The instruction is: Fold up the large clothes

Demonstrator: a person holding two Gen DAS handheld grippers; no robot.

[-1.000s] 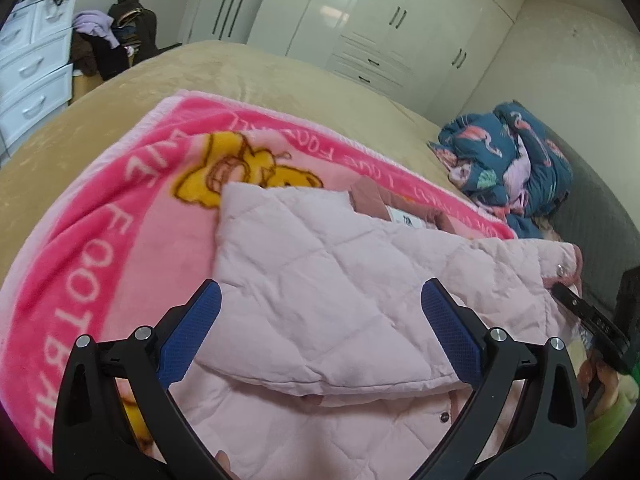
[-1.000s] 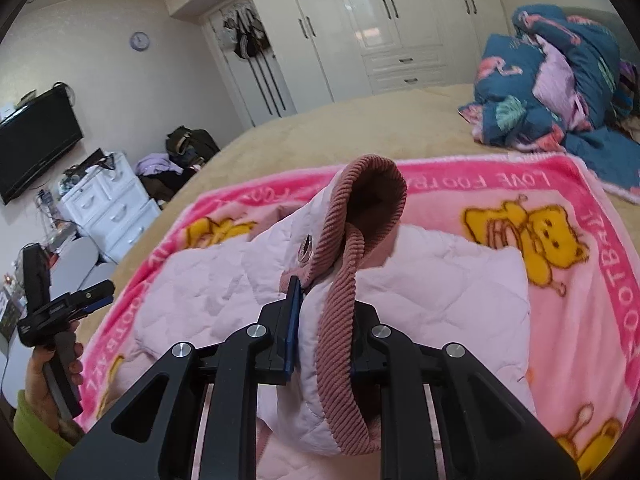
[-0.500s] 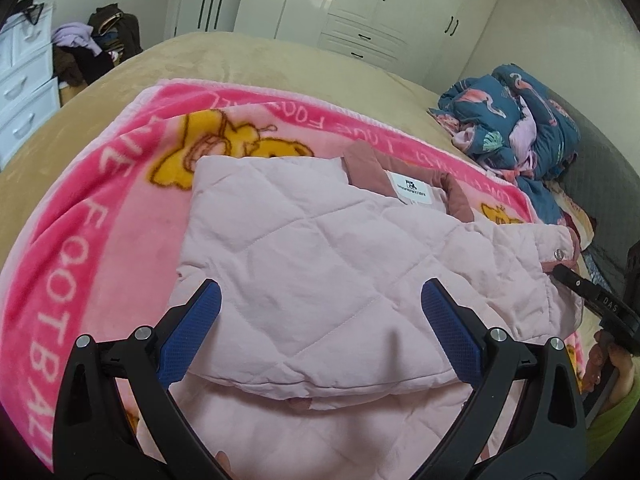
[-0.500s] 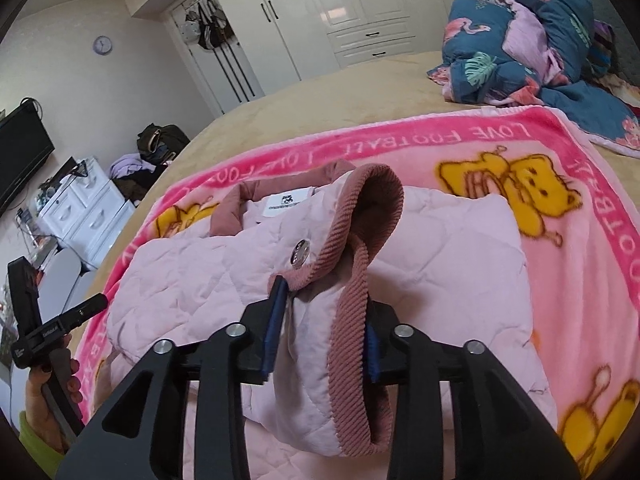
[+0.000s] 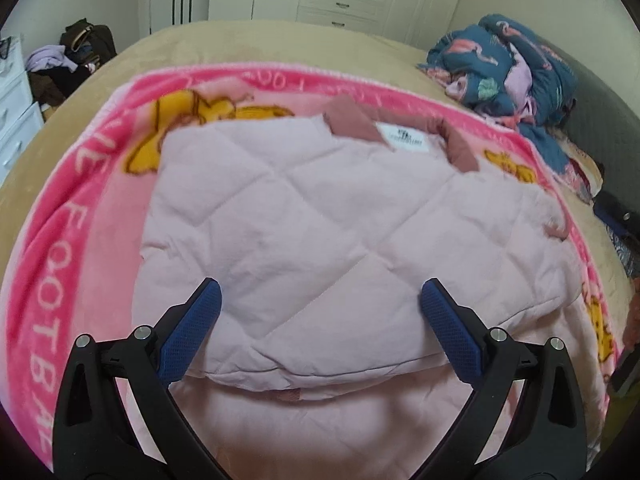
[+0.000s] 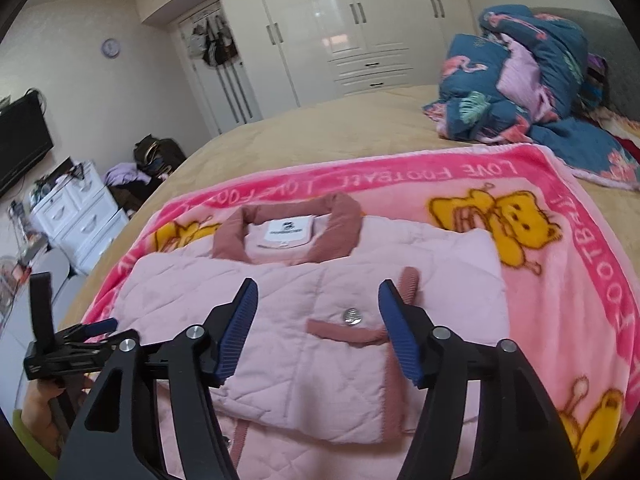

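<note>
A pale pink quilted jacket [image 5: 320, 220] lies folded on a pink cartoon blanket [image 5: 60, 240], its dusty-rose collar [image 5: 352, 122] at the far side. My left gripper [image 5: 320, 286] hovers open over the jacket's near fold with nothing between its pads. In the right wrist view the jacket [image 6: 448, 272] lies flat, collar and white label [image 6: 285, 229] facing up, a snap-button flap on top. My right gripper [image 6: 318, 283] is opening its jaws just above that flap; the pads do not press on the fabric.
The blanket [image 6: 560, 280] lies on a beige bed [image 6: 320, 136]. A heap of blue flamingo bedding [image 6: 520, 80] sits at the far right. White drawers [image 6: 76, 216] stand left of the bed and wardrobes [image 6: 340, 32] behind it. A hand [image 6: 36, 404] is at lower left.
The right gripper has opened and let go of the ribbed-edged jacket front, which now lies flat on the jacket. The left gripper, still open, has sunk closer to the jacket.
</note>
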